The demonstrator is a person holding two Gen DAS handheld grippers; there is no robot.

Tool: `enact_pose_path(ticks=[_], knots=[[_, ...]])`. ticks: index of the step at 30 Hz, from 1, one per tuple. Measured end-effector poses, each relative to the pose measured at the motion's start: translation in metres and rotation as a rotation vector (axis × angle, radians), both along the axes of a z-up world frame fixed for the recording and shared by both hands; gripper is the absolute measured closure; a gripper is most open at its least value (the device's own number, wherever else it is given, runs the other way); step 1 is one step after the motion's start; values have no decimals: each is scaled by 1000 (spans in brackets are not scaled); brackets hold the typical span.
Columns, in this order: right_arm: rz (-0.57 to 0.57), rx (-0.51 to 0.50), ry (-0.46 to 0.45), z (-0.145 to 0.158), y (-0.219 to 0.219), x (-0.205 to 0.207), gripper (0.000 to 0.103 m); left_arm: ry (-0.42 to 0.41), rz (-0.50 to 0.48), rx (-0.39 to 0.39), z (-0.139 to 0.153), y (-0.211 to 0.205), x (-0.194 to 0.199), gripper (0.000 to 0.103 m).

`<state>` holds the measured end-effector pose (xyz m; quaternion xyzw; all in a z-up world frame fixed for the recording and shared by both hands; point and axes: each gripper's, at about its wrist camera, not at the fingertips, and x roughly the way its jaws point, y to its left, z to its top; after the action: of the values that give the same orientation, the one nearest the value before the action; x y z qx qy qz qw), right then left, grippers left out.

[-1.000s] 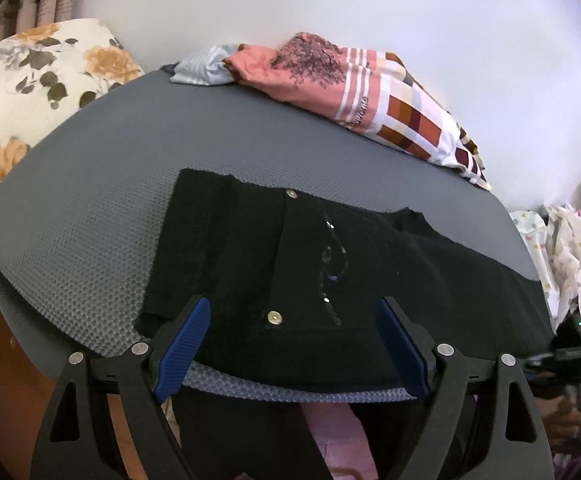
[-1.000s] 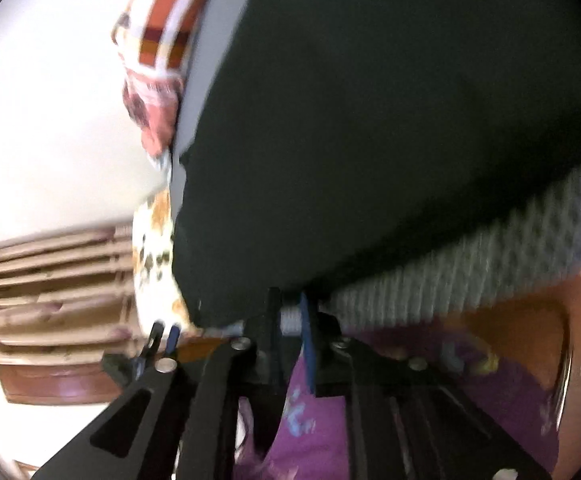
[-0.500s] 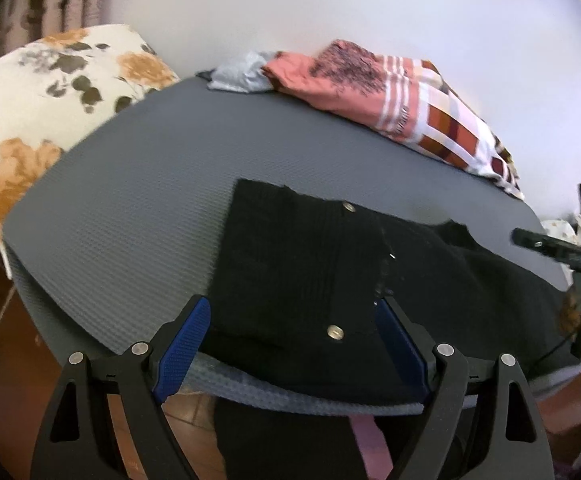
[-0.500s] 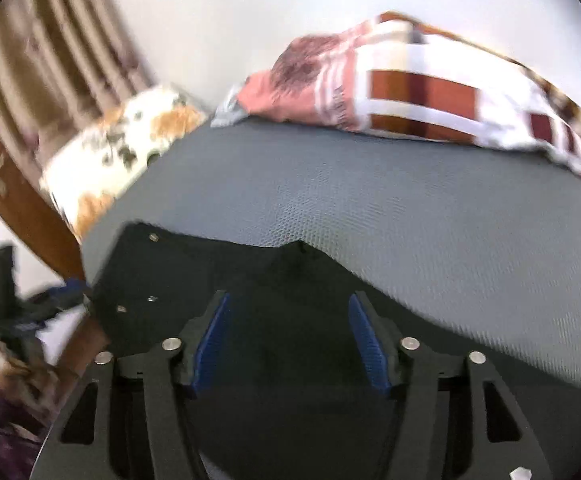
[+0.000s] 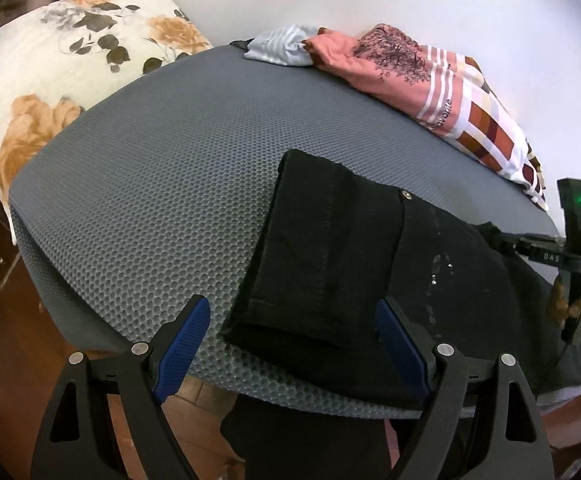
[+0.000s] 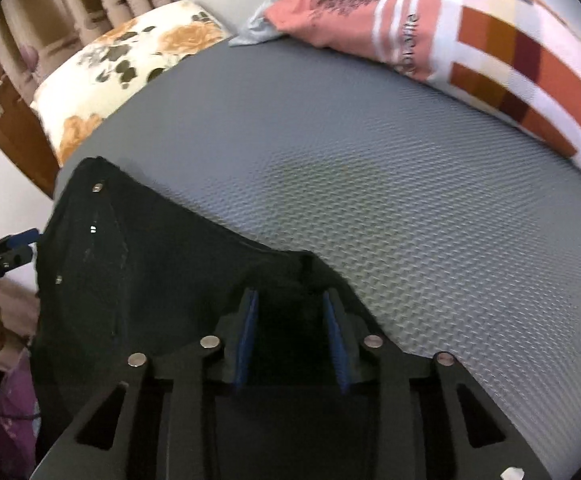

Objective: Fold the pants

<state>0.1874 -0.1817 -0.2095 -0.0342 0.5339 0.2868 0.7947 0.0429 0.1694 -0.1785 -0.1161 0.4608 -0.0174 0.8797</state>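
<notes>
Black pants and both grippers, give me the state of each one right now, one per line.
black pants: lying flat on the grey mat, near edge overhanging
left gripper: open, empty, at the waistband end
right gripper: jaws part open, straddling a raised ridge of the pants

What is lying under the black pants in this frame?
The black pants lie on the grey honeycomb mat, which shows on the left, far and near sides. Whatever sits beneath the mat, or directly under the fabric itself, is covered.
</notes>
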Motion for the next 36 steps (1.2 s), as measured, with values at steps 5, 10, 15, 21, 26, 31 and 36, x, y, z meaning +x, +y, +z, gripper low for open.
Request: enact_pose_path(ticks=[5, 10, 15, 21, 26, 31, 36], knots=[[-79, -18, -52, 3, 2, 7, 96, 13, 13, 25, -4, 1, 1, 18], [-229, 76, -20, -16, -18, 21, 98, 15, 39, 65, 0, 15, 4, 18], [-237, 26, -108, -13, -13, 9, 97, 37, 84, -9, 12, 55, 1, 18], [-252, 17, -136, -11, -13, 8, 96, 135, 34, -186, 3, 62, -8, 19], [-272, 11, -145, -11, -12, 7, 94, 175, -43, -334, -7, 44, -4, 33], [-285, 10, -148, -12, -12, 8, 90, 204, -65, -310, -16, 34, 4, 78], [-290, 6, -162, -11, -11, 8, 88, 143, -63, -238, -5, 27, 5, 80]])
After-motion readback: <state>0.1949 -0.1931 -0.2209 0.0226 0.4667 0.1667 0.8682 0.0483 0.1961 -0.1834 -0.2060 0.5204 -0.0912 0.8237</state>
